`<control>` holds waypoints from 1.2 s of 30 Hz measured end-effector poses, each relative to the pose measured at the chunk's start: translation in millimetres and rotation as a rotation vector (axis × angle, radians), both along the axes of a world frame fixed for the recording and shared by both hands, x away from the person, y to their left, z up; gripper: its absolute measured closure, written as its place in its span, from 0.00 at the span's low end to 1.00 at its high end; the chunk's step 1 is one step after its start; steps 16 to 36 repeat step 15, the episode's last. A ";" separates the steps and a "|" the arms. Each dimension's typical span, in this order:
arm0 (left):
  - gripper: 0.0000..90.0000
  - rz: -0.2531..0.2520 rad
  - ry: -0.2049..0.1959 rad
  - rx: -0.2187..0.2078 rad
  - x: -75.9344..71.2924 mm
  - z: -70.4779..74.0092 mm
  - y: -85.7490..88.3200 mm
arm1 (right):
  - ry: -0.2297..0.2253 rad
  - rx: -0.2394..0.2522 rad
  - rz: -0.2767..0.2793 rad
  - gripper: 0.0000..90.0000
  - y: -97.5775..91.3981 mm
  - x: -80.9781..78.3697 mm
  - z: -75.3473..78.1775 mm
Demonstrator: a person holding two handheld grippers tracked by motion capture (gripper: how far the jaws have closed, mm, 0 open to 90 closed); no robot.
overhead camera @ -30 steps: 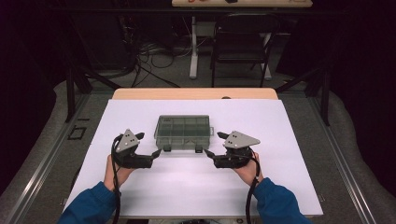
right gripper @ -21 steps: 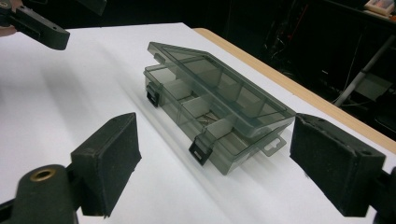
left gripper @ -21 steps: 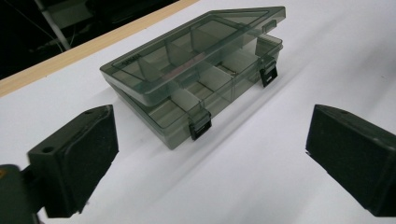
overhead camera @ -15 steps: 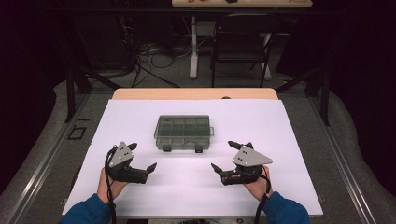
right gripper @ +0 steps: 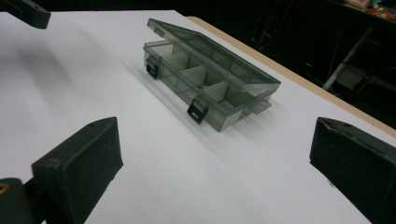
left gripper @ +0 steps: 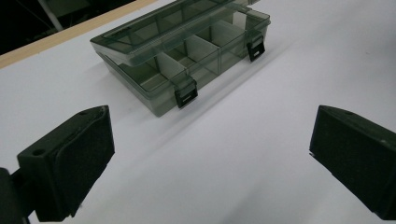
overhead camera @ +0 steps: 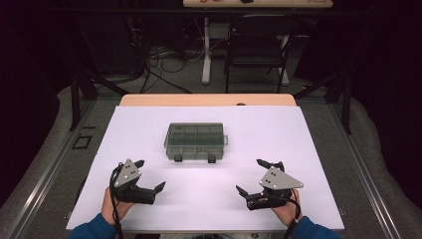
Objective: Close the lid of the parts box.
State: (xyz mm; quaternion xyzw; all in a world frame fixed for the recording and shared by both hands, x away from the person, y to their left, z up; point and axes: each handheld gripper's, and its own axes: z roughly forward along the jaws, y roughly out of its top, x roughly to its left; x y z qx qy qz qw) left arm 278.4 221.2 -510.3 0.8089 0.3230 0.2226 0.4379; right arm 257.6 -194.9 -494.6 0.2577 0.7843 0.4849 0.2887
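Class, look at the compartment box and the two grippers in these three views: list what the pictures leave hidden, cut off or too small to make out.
- Compartment box: in the high view, too small to tell whether its compartments hold anything.
- Small speck in a middle compartment: in the right gripper view, too tiny to identify.
- Box's far corner: cut off by the top edge of the left gripper view.
- Left gripper and right gripper: the person's arms leave the high view's bottom edge.

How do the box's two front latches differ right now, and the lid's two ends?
In the left gripper view, the near latch hangs loose below the lid, and the far latch does too. The lid's latch side is lifted off the box, while the hinge side sits lower. In the right gripper view the gap looks wider at the far end. Both latches are black and undone.
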 end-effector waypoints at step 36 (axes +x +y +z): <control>0.00 -0.013 -0.008 0.016 -10.3 -3.6 2.0 | -0.016 -0.003 -0.003 0.00 -11.0 -13.8 -2.1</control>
